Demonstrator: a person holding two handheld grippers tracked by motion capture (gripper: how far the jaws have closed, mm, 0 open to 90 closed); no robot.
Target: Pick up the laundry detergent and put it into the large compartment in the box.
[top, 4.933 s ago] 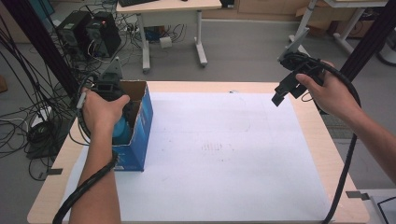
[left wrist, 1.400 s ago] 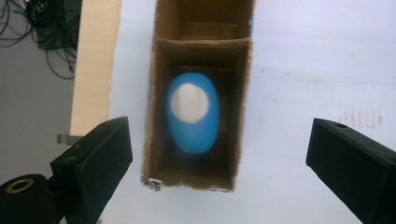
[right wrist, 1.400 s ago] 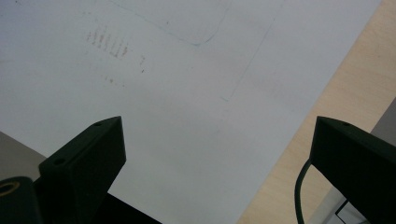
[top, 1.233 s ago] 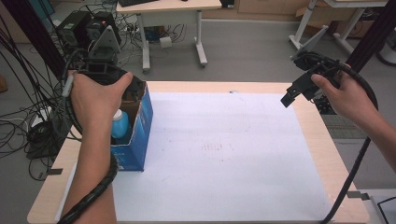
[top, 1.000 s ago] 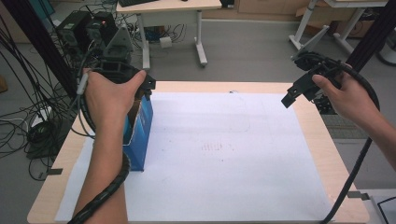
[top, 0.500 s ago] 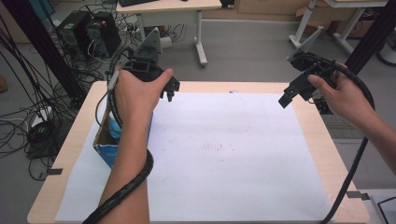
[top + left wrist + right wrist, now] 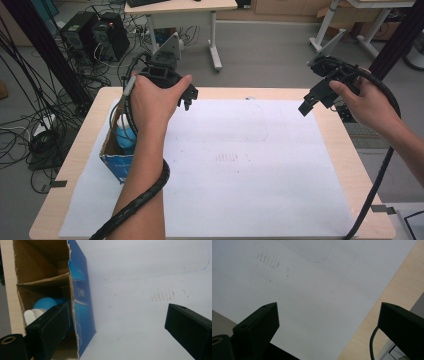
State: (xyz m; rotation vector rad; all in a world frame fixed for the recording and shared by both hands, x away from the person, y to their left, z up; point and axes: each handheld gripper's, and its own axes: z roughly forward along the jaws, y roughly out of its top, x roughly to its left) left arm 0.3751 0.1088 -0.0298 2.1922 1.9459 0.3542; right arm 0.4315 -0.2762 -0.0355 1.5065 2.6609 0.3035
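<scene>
A blue cardboard box (image 7: 116,162) sits at nine o'clock on the bench, open at the top. Inside it is a blue and white bottle (image 7: 125,136). A cardboard wall splits the box into compartments.

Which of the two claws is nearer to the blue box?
The left claw, held above the white sheet just beside the open blue box with the blue item inside. The right claw is far off, near the table's opposite edge.
</scene>
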